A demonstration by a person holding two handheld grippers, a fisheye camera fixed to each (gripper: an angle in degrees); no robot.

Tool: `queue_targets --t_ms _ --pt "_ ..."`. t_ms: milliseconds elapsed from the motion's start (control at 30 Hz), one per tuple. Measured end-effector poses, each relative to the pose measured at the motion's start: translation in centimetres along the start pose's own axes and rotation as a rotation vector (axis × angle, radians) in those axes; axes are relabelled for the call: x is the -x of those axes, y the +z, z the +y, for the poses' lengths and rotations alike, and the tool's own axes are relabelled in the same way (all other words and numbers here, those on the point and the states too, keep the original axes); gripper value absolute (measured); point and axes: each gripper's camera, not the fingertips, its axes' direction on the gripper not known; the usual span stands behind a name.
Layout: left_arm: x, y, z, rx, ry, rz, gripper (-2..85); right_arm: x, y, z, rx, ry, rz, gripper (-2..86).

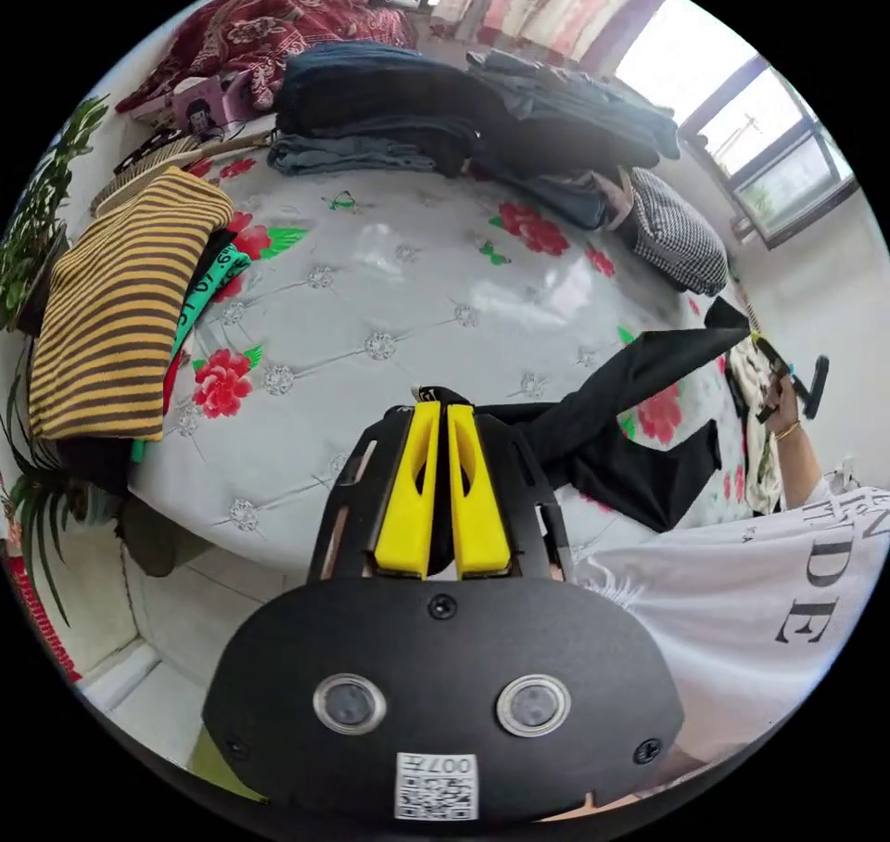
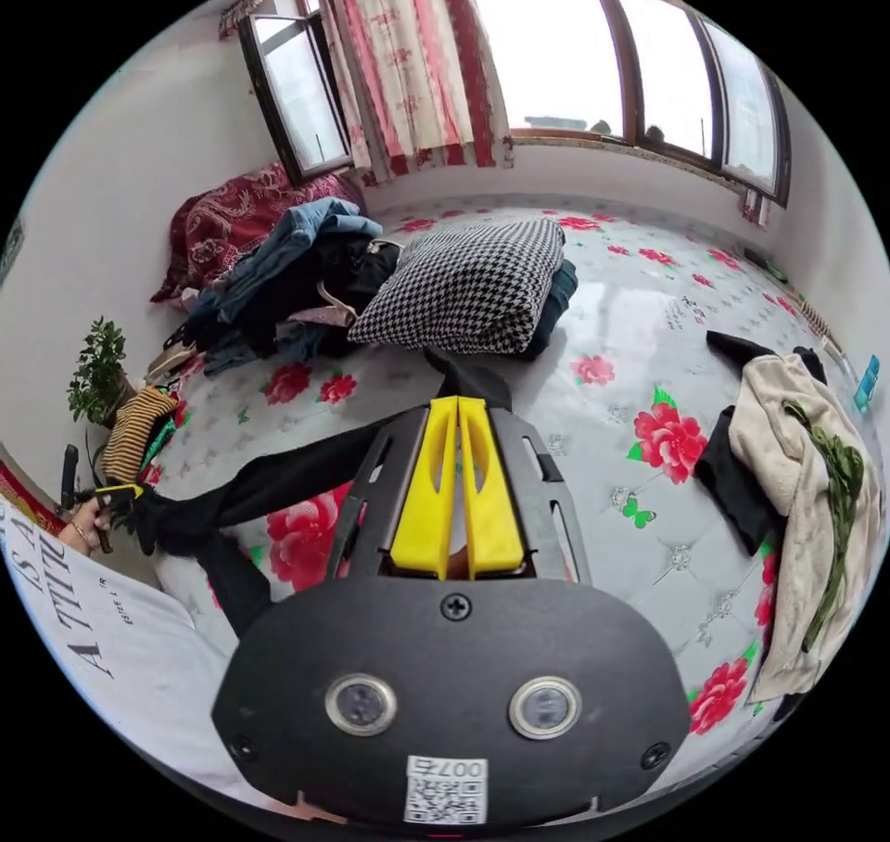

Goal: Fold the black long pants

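Observation:
The black long pants [image 1: 612, 388] hang stretched in the air above the bed, pulled taut between both grippers, with one leg drooping below. In the left gripper view my left gripper [image 1: 442, 406] has its yellow jaws shut on one end of the pants. At the far right a hand holds the right gripper [image 1: 788, 380] at the other end. In the right gripper view my right gripper [image 2: 457, 403] is shut on the pants' end, and the black pants [image 2: 278, 485] run left to the left gripper [image 2: 97, 499].
The bed [image 1: 417, 295] has a grey quilted cover with red flowers. Striped yellow-brown clothes [image 1: 120, 304] are stacked at one edge and a pile of jeans [image 1: 389, 109] at the back. A houndstooth cushion [image 2: 473, 286] and a cream garment [image 2: 807, 508] lie nearby. The person's white shirt [image 1: 742, 601] is close.

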Motion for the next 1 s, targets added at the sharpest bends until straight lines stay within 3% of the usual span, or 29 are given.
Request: queue_targets --t_ms 100,167,233,400,567,733,867,1000 --pt "2.3 -1.2 1.8 -0.054 -0.091 0.006 -0.3 0.1 -0.6 4.7 0.049 0.003 0.1 0.1" --pt "3.5 -0.3 2.5 -0.028 -0.138 0.017 0.2 -1.6 3.1 9.0 0.308 0.159 0.082 0.5" --pt "4.3 0.7 2.8 -0.019 -0.16 0.053 2.0 -2.0 4.4 11.6 0.407 0.222 0.048 1.3" --pt "4.1 0.6 1.8 0.0 -0.088 0.041 8.3 -0.4 3.3 11.6 0.276 0.169 0.087 5.7" --pt "3.2 1.4 0.2 0.041 -0.004 0.0 11.1 0.8 7.9 8.7 0.251 0.04 0.119 8.6" --pt "2.2 5.3 -0.2 0.121 -0.014 -0.041 6.9 2.2 15.8 8.6 0.501 -0.003 0.098 6.4" --pt "1.2 3.8 -0.1 0.096 0.001 -0.038 4.0 1.4 14.3 7.5 0.447 0.039 0.166 1.1" --pt "0.1 -1.6 -0.8 -0.024 0.013 -0.004 3.2 0.1 7.8 5.9 0.18 0.034 0.182 0.1"
